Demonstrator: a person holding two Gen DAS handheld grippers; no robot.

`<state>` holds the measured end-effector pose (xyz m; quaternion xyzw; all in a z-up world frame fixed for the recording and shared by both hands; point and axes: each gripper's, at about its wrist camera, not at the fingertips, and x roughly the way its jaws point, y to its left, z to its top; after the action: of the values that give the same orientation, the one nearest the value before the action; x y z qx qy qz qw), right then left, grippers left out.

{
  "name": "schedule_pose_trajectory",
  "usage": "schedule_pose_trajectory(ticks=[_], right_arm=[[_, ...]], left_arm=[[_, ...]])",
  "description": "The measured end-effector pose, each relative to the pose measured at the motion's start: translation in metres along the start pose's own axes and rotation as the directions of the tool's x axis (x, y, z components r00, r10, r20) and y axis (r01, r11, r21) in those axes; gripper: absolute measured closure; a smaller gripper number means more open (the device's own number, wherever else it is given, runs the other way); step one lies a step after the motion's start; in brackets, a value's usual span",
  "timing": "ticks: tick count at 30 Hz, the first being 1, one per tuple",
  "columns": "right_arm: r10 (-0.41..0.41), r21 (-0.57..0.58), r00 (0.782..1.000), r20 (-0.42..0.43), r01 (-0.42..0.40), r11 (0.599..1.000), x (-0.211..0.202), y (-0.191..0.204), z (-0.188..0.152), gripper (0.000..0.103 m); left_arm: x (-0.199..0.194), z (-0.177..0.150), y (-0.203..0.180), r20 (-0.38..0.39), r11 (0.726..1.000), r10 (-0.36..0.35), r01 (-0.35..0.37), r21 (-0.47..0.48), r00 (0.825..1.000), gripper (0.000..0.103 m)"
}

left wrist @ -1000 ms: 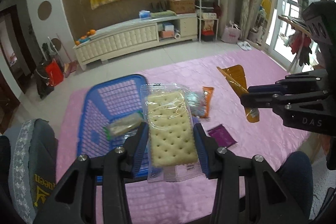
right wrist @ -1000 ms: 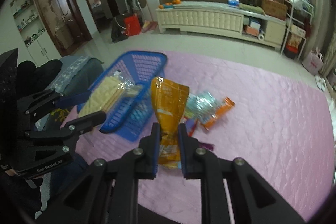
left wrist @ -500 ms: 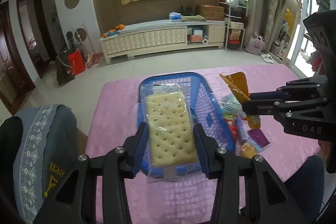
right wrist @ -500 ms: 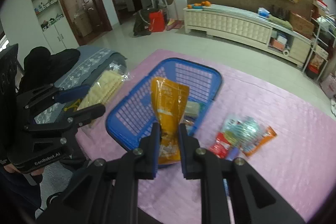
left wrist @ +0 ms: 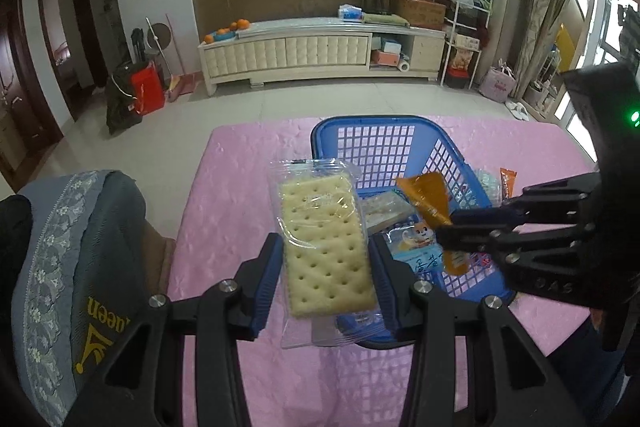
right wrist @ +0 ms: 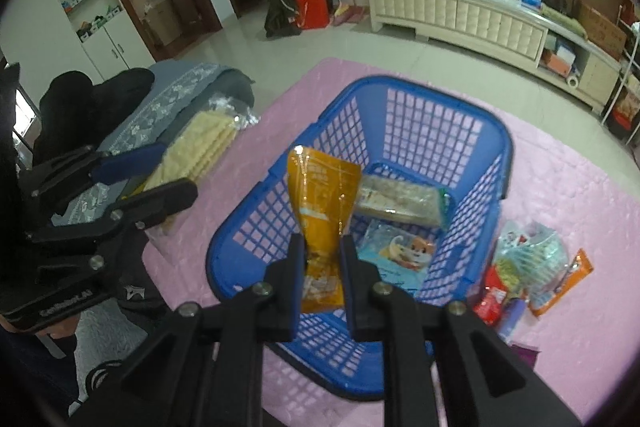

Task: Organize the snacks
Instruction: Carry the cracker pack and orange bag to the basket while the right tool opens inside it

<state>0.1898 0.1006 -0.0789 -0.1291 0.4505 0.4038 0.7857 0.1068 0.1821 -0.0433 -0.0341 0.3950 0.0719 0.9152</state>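
the left gripper (left wrist: pixel 326 269) pinches one clear-wrapped pack of pale square crackers (left wrist: pixel 324 243) above the near left rim of the single blue plastic lattice basket (right wrist: pixel 436 131). the right gripper (right wrist: pixel 322 263) pinches one orange foil pouch (right wrist: pixel 320 195) over the basket, where two packets lie: a beige bar (right wrist: pixel 396 205) and a light-blue cartoon sachet (right wrist: pixel 400 253). a heap of loose snacks (right wrist: pixel 528 267) sits on the pink quilted cloth (right wrist: pixel 560 195), uncountable.

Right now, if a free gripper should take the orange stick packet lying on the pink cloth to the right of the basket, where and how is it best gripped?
Probably across the middle of the orange stick packet, from above. It is long, narrow and lies flat, so jaws should span its short width. Its left side meets the pile of snack packets; the right edge borders bare pink cloth.
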Motion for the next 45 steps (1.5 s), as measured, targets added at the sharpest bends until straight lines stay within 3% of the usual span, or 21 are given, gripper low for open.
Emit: schedule_pose_trajectory(ticks=[8,13,18,22,25,28,35,38,45], right_arm=[[0.031,0.057,0.998,-0.054,-0.028,0.998,0.028,0.002,-0.001,0.082],[0.004,0.020,0.997,-0.083,-0.003,1.000,0.032,0.015,-0.007,0.079],[-0.044,0.047,0.997,-0.066,0.047,0.998,0.021,0.018,-0.013,0.062],[-0.032,0.071,0.998,-0.052,0.036,0.997,0.006,0.015,-0.019,0.034],[-0.022,0.087,0.999,-0.042,0.026,0.996,-0.005,0.013,-0.021,0.028],[-0.059,0.111,0.998,-0.007,0.059,0.992,-0.019,0.008,-0.021,0.016],[-0.120,0.167,0.992,0.044,0.111,0.980,-0.041,-0.009,-0.019,0.015],[-0.150,0.185,0.987,0.063,0.136,0.973,-0.045,-0.020,-0.019,0.006],[-0.228,0.210,0.972,0.064,0.210,0.955,-0.043,-0.053,-0.016,0.000]], left_arm=[[0.013,0.003,0.007,-0.025,0.999,-0.012,0.013,0.036,1.000,0.061],[0.010,0.001,0.005,-0.032,0.998,-0.011,0.013,0.057,0.999,0.061],[0.001,0.001,0.005,-0.032,0.998,-0.013,0.015,0.064,0.999,0.061],[-0.010,0.000,0.002,-0.022,0.997,-0.010,0.011,0.071,1.000,0.061],[-0.016,0.000,-0.001,-0.017,0.997,-0.006,0.008,0.076,1.000,0.061],[-0.020,0.002,-0.005,-0.014,0.996,-0.010,0.011,0.087,1.000,0.061],[-0.017,0.015,-0.020,-0.003,0.992,-0.033,0.033,0.121,0.999,0.061],[-0.009,0.020,-0.030,-0.009,0.990,-0.051,0.052,0.129,0.999,0.061],[0.028,0.027,-0.046,-0.050,0.990,-0.080,0.085,0.115,0.996,0.061]])
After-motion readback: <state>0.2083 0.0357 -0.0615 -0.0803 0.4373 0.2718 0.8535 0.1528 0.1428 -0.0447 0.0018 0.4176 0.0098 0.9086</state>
